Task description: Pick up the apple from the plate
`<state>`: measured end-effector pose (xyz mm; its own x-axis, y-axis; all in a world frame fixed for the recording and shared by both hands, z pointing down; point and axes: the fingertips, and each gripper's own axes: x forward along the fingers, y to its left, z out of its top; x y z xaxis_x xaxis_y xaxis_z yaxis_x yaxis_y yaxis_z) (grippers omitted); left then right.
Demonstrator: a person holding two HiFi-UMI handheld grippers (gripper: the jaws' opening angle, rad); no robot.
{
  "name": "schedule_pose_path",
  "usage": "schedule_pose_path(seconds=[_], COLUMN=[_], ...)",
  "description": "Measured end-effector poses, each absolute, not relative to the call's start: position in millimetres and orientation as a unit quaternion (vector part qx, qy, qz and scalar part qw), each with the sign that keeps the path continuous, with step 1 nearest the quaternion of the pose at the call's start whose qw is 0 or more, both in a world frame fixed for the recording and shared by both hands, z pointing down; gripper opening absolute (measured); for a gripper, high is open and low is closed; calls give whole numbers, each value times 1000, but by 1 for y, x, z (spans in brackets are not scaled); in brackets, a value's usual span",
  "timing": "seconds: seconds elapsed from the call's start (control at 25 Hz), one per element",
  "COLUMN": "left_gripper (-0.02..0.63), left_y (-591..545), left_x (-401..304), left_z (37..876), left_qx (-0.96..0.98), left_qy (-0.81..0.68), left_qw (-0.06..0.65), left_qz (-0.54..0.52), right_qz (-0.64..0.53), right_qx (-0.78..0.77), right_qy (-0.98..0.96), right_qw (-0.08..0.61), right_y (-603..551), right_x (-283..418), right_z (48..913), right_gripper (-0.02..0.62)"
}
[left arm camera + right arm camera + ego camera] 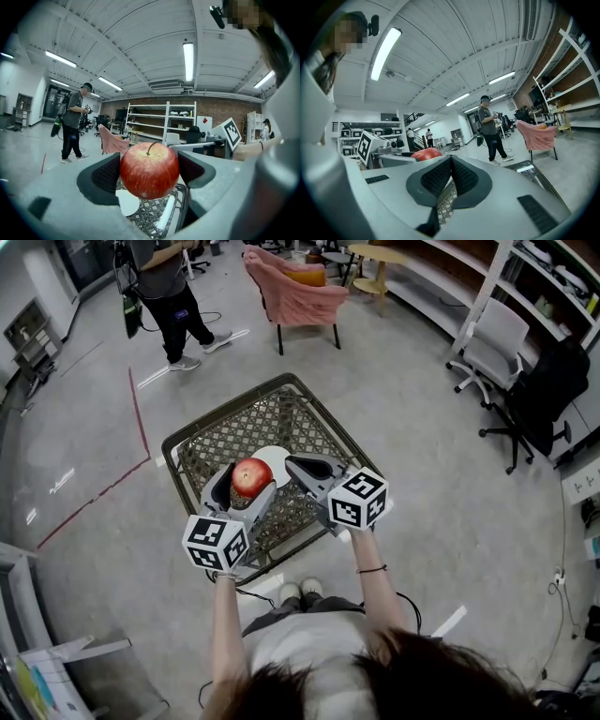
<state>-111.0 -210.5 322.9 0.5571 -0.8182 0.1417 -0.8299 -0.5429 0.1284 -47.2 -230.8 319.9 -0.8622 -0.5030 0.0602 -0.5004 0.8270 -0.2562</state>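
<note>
Red apple (250, 476), stem up, gripped between the two dark fingers (105, 174) of the left gripper (249, 479), which press on its sides. The apple is held above the wire basket (202, 442), which stands on the grey floor (84, 446). White plate (277, 460) lies inside the basket: at 2 o'clock of the apple in the head view, and below the apple and apart from it in the left gripper view. Right gripper (291, 463) sits at 3 o'clock of the apple, over the basket. Its fingers (436, 177) are clenched on each other with nothing between them. Background: standing person (169, 292) at 11 o'clock, pink-draped chair (300, 296) at 12 o'clock, white office chair (495, 334) at 2 o'clock, all well apart from the basket.
</note>
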Motion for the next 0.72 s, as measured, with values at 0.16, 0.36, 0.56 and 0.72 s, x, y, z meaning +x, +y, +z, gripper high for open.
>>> schedule_pose_path(seconds=[0.16,0.36,0.56,0.72], left_gripper=[387,387,387,387], left_y=[-210,-211,-211,-211], left_x=[-109,-106,-108,-108], left_z=[326,327,330,330], left_qx=[877,878,877,876], left_qy=[-470,-469,-471,-473], left_qw=[89,89,91,91], left_qz=[34,36,36,37], right_qz=[-134,-135,-137,-137], right_qx=[-262,-262,-263,-264], right_qy=[956,955,955,955], right_qw=[7,7,7,6], right_y=[-231,-232,-232,-232], right_x=[-45,-42,-42,-40], right_z=[321,323,326,327], right_gripper=[9,9,9,9])
